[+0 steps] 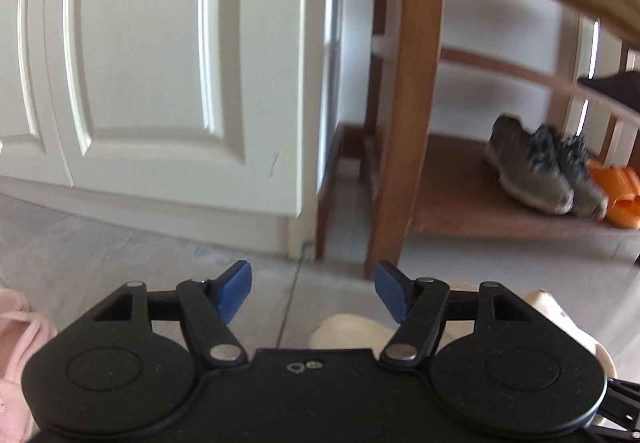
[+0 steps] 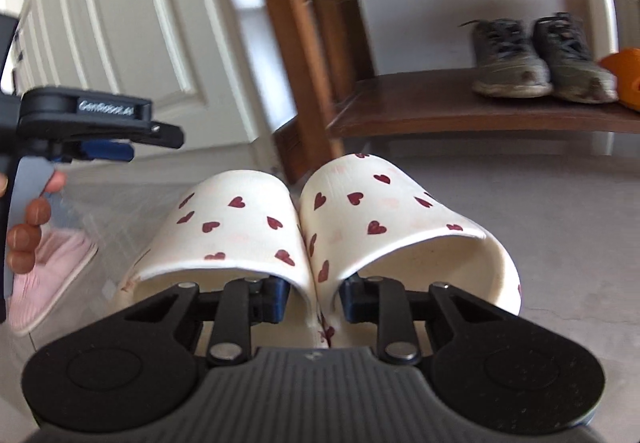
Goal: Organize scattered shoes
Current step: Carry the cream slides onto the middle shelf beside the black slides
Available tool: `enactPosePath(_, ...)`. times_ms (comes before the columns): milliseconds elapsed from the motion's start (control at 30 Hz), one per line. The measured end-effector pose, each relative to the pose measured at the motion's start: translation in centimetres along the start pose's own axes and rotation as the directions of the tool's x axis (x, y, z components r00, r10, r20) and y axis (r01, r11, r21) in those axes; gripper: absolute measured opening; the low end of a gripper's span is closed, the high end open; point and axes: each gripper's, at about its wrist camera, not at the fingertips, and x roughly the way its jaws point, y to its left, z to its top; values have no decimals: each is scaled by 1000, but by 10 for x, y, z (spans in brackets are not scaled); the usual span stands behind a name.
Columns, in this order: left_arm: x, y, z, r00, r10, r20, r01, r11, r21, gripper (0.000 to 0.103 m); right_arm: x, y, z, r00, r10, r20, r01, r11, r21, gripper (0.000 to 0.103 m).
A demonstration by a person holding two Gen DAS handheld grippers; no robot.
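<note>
Now clamped by the right gripper (image 2: 311,301): both heart slippers (image 2: 240,227), inner walls pinched together, toes pointing ahead. Ahead and rightward, well apart: shoe rack (image 2: 460,111). Off left, nothing grasped: left gripper (image 1: 314,293), spread wide.

Cream slippers (image 2: 312,227) with red hearts; orange sandals (image 1: 616,195).

pink slipper (image 1: 16,355): cut off by left edge
orange sandals (image 1: 618,195): cut off at right edge
grey sneakers (image 1: 548,171): motion-blurred
right tongs' pads (image 2: 276,299): hidden inside the slippers (image 2: 304,227)
</note>
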Motion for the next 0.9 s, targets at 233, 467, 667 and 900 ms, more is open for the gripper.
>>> enactPosePath(233,-2,-31,28,991,-98,89,94,994,47,68,-56,-21,30,988,-82,129,81,997,18,29)
enactPosePath(467,-1,-61,49,977,-167,129,157,984,83,68,-101,-34,59,958,-180,221,182,983,11,29)
enactPosePath(667,3,-83,53,977,-185,102,171,977,129,68,-116,-50,81,925,-272,264,266,962,58,30)
enactPosePath(900,7,-102,53,977,-203,63,188,965,181,68,-131,-49,95,910,-305,280,294,952,80,30)
